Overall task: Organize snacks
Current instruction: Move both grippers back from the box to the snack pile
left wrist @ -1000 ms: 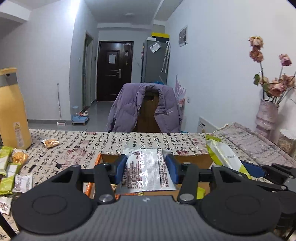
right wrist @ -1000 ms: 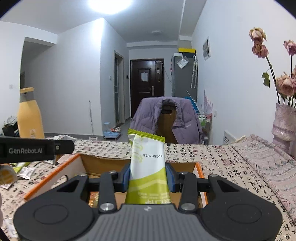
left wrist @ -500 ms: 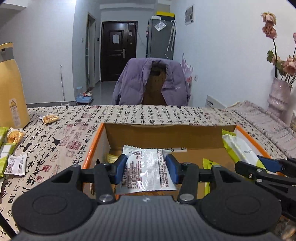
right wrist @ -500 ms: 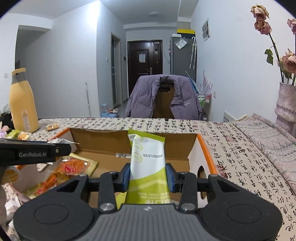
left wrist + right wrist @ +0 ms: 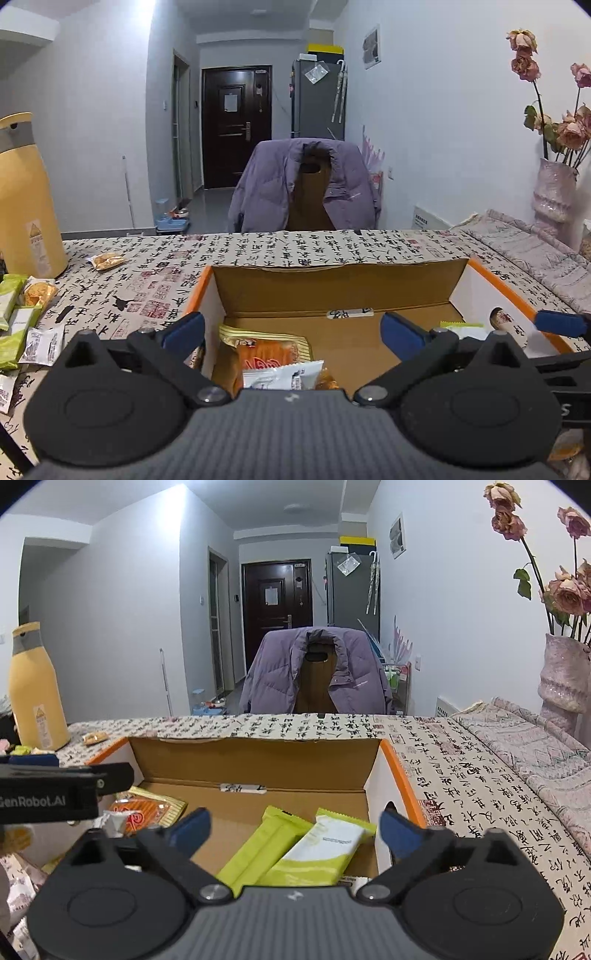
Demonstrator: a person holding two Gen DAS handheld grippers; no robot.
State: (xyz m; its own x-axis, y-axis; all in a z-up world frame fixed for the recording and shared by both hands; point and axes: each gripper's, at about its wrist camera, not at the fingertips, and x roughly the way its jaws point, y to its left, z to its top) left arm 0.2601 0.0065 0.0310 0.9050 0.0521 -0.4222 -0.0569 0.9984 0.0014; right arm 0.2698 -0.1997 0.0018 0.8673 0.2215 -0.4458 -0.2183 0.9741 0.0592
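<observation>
An open cardboard box (image 5: 332,284) with orange rims stands on the patterned tablecloth; its far wall (image 5: 258,760) also shows in the right wrist view. My left gripper (image 5: 291,328) hangs over the box's left part, jaws opening wide, nothing between them. Below it a white snack packet (image 5: 282,374) lies on an orange packet (image 5: 266,350). My right gripper (image 5: 295,825) hangs over the box's right part, jaws opening too, empty. Under it lie two green snack bars, one with a white panel (image 5: 325,849) and one plain green (image 5: 262,845).
Loose snack packets (image 5: 22,325) lie on the cloth left of the box, beside a tall yellow bottle (image 5: 26,199). One small packet (image 5: 105,260) sits farther back. A vase of dried flowers (image 5: 554,188) stands at the right, a jacket-draped chair (image 5: 306,188) beyond the table.
Both grippers sank toward the box and opened. The white packet dropped from the left jaws and the green bar from the right jaws; both now lie in the box.
</observation>
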